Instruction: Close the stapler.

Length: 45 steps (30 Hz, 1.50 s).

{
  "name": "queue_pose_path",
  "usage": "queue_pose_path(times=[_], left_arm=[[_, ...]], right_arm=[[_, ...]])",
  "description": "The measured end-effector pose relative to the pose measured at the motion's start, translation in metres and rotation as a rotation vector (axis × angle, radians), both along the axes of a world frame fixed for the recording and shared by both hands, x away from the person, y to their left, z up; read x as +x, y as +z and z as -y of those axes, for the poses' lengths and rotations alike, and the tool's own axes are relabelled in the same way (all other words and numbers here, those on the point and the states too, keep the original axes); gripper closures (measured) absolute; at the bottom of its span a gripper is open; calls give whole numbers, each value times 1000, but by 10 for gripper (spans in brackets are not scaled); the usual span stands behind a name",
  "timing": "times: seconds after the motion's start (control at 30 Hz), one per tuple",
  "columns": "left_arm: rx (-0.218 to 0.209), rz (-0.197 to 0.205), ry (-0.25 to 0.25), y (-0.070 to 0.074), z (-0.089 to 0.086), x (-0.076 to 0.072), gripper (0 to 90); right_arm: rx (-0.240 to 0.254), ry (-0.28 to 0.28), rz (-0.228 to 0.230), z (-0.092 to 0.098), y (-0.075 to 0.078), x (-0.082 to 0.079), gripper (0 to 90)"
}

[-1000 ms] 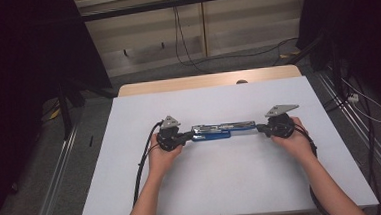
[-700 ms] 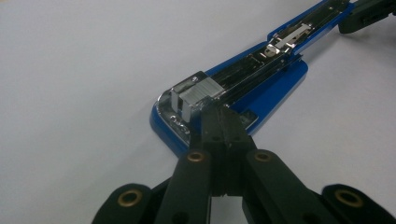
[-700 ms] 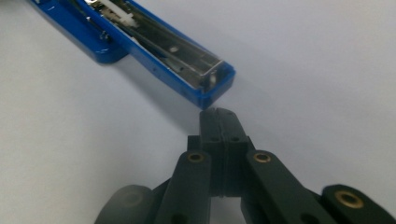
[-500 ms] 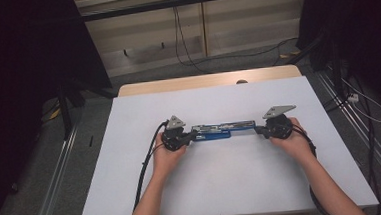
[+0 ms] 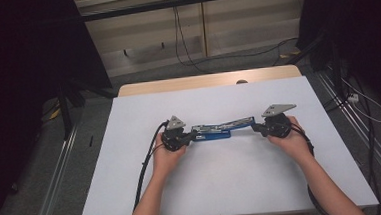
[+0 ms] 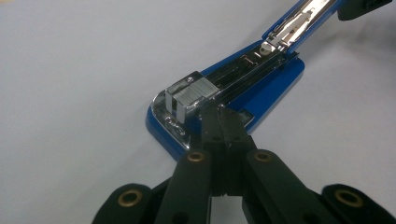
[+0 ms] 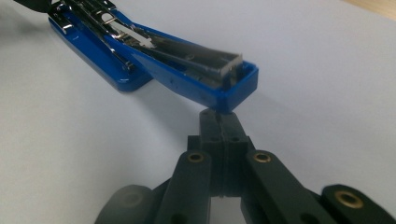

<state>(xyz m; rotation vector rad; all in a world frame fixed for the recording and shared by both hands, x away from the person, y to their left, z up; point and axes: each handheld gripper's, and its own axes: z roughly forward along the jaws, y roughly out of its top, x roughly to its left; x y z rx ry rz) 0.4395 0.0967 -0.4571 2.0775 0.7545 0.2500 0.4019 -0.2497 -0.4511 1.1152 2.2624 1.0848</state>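
A blue stapler (image 5: 215, 131) lies swung open on the white table (image 5: 233, 185), its base flat and its top cover stretched out to the right. My left gripper (image 5: 190, 136) is shut, its tips resting against the base's front end beside the metal magazine (image 6: 187, 95). In the left gripper view the left gripper (image 6: 219, 114) has its jaws pressed together with nothing between them. My right gripper (image 5: 256, 128) is shut too. In the right gripper view the right gripper (image 7: 219, 116) touches the underside of the raised blue cover (image 7: 196, 84) at its end.
A wooden tabletop strip (image 5: 202, 81) shows behind the white sheet. Cables (image 5: 185, 52) run over the floor at the back, and metal rails (image 5: 57, 170) flank the table on both sides. A black cable (image 5: 145, 170) trails from the left gripper across the table.
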Motion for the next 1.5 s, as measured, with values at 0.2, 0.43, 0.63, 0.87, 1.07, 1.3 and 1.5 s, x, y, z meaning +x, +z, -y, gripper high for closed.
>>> queue_pose_path(times=[0.2,0.43,0.63,0.87,1.07,1.3,1.5], left_arm=[[7,-2,-5,0,0,0,900],[23,-17,-12,-2,-1,-1,900],[-8,-17,-23,7,-5,-5,852],[-48,-26,9,20,-15,-14,561],[-58,6,26,29,-28,-22,348],[-61,-14,61,30,-44,-33,214],[-60,-2,89,34,-57,-46,141]], right_arm=[[16,9,16,-5,3,0,900],[24,21,10,-7,1,0,900],[53,25,-7,-9,-1,-3,870],[77,22,6,-11,2,-13,655],[115,4,15,-13,6,-27,486],[133,-8,23,-8,9,-45,353],[133,-23,36,1,10,-65,263]])
